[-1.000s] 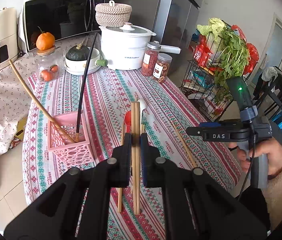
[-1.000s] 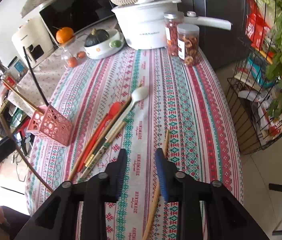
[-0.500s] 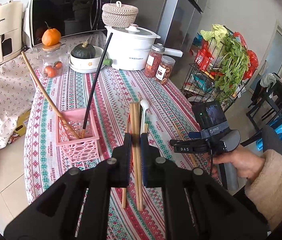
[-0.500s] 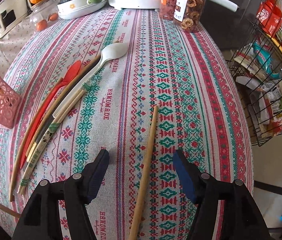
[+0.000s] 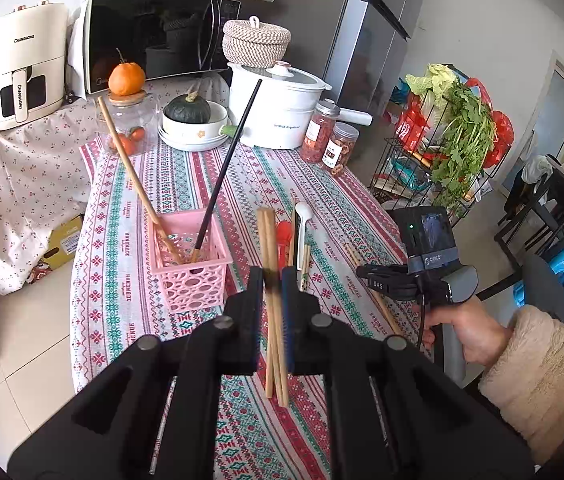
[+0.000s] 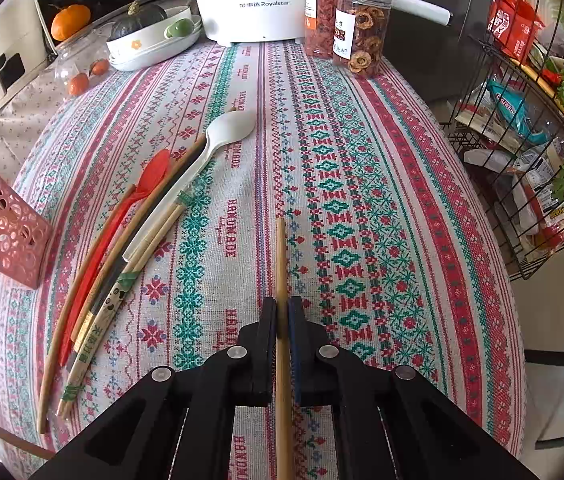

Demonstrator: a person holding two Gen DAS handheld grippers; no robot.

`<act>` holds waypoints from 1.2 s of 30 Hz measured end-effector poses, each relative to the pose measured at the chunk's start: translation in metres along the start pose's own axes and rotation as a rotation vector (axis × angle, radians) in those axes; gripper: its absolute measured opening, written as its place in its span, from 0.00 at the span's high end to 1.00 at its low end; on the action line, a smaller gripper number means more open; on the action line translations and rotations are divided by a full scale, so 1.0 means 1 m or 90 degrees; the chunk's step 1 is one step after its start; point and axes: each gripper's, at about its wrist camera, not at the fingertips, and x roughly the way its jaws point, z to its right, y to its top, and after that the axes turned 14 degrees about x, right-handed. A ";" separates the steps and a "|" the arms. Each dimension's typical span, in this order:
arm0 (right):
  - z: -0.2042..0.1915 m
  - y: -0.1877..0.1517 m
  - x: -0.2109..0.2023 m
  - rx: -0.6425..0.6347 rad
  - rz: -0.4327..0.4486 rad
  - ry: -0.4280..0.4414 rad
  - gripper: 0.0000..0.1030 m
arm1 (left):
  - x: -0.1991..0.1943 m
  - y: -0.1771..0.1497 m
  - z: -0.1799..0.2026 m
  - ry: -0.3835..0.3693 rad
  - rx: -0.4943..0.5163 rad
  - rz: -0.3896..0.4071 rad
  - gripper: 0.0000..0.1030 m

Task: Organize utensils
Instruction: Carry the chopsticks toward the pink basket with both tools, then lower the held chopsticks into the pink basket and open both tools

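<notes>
While the left wrist view looks across a patterned tablecloth, the left gripper has its jaws pressed onto a pair of wooden chopsticks, which run up between the pads and stick out above and below them. Just to the left stands a pink perforated basket holding one wooden chopstick and one black chopstick, both leaning outward. Beyond the held pair, a white spoon and a red spoon lie on the cloth. At right, a hand in a fuzzy cream sleeve holds the other tool low over the table.

Seen from the right wrist view, the right gripper has just snapped closed and now pinches a single wooden chopstick that lies along the cloth, its far end pointing up the table. To the left lies a loose bundle: the white spoon, the red spoon, more wooden chopsticks and a paper-sleeved pair. The basket sits at the left edge, well apart from the pinched chopstick. A white cooker and two jars of dried fruit stand at the far end.
</notes>
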 end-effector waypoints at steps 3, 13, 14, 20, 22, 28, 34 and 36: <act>-0.004 0.000 -0.020 -0.002 0.035 0.041 0.94 | -0.010 -0.003 -0.008 0.011 -0.008 0.013 0.91; -0.020 -0.003 -0.108 -0.007 0.148 0.186 0.94 | -0.041 0.000 -0.023 0.026 -0.041 0.072 0.91; -0.022 -0.002 -0.115 -0.009 0.158 0.199 0.94 | -0.045 0.002 -0.023 0.028 -0.043 0.081 0.91; -0.050 -0.003 -0.158 -0.069 0.233 0.251 0.94 | -0.070 0.018 -0.037 0.057 -0.063 0.155 0.91; -0.060 -0.001 -0.170 -0.081 0.252 0.268 0.94 | -0.075 0.024 -0.043 0.067 -0.077 0.178 0.91; -0.088 0.013 -0.206 -0.094 0.300 0.331 0.94 | -0.077 0.039 -0.059 0.121 -0.095 0.231 0.91; -0.120 0.032 -0.221 -0.093 0.313 0.383 0.94 | -0.057 0.043 -0.076 0.149 -0.121 0.229 0.91; -0.135 0.036 -0.222 -0.105 0.317 0.390 0.94 | -0.048 0.043 -0.081 0.154 -0.126 0.221 0.91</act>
